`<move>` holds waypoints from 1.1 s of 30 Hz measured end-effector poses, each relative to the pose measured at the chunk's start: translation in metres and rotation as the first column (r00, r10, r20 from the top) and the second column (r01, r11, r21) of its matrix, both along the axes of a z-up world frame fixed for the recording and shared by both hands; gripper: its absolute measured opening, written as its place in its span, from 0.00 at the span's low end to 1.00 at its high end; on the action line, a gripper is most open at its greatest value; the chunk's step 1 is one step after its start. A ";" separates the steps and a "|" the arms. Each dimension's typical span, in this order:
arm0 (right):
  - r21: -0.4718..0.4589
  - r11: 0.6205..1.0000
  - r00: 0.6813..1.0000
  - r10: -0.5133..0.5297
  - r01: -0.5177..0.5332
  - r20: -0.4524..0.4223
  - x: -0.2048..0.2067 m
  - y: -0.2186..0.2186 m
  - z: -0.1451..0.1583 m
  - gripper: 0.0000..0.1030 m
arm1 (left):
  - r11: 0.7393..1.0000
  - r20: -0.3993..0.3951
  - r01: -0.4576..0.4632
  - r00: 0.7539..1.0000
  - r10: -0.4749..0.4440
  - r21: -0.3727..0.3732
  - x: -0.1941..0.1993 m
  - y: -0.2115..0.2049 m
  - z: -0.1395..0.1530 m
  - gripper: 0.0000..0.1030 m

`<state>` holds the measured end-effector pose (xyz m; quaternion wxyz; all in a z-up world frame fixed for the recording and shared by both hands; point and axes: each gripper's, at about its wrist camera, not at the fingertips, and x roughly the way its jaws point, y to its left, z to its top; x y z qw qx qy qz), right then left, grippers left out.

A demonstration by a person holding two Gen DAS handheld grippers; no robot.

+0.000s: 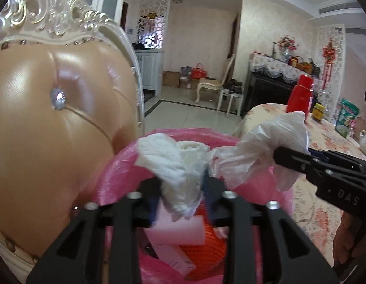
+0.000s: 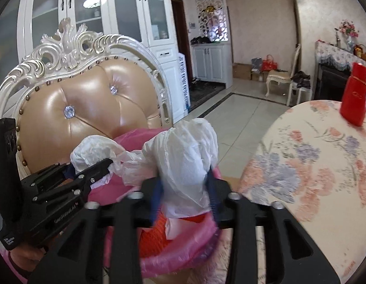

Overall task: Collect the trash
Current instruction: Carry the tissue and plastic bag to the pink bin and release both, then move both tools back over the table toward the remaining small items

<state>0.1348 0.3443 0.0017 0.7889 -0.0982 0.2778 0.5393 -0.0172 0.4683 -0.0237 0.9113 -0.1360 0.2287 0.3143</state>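
Observation:
A trash bin lined with a pink bag (image 1: 119,165) stands in front of a chair and shows in the right wrist view (image 2: 145,137) too. Inside lie an orange net (image 1: 202,248) and pale pink boxes (image 1: 178,232). My left gripper (image 1: 181,189) is shut on crumpled white tissue (image 1: 173,161) above the bin. My right gripper (image 2: 185,189) is shut on a crumpled white plastic bag (image 2: 187,146), also above the bin. The two wads touch. The right gripper (image 1: 287,156) enters the left wrist view from the right, holding the plastic bag (image 1: 265,142).
A tan leather chair with an ornate white frame (image 1: 53,123) stands just behind the bin on the left. A floral-clothed table (image 2: 313,161) is at the right with a red bottle (image 2: 355,99) on it. Tiled floor (image 1: 190,116) lies beyond.

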 end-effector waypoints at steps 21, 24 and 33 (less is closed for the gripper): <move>0.050 0.987 0.986 -0.154 0.151 0.067 0.018 -0.146 0.016 0.56 | 0.991 0.027 0.050 0.998 -0.054 0.125 0.005 -0.089 0.017 0.95; 0.059 0.971 0.969 -0.234 0.230 0.084 0.028 -0.186 0.018 0.56 | 0.979 0.028 0.149 0.988 -0.154 0.138 0.031 -0.125 0.024 0.95; 0.054 0.868 0.863 -0.497 0.494 0.090 0.068 -0.326 0.012 0.56 | 0.892 0.002 0.405 0.910 -0.414 0.199 0.132 -0.256 0.039 0.95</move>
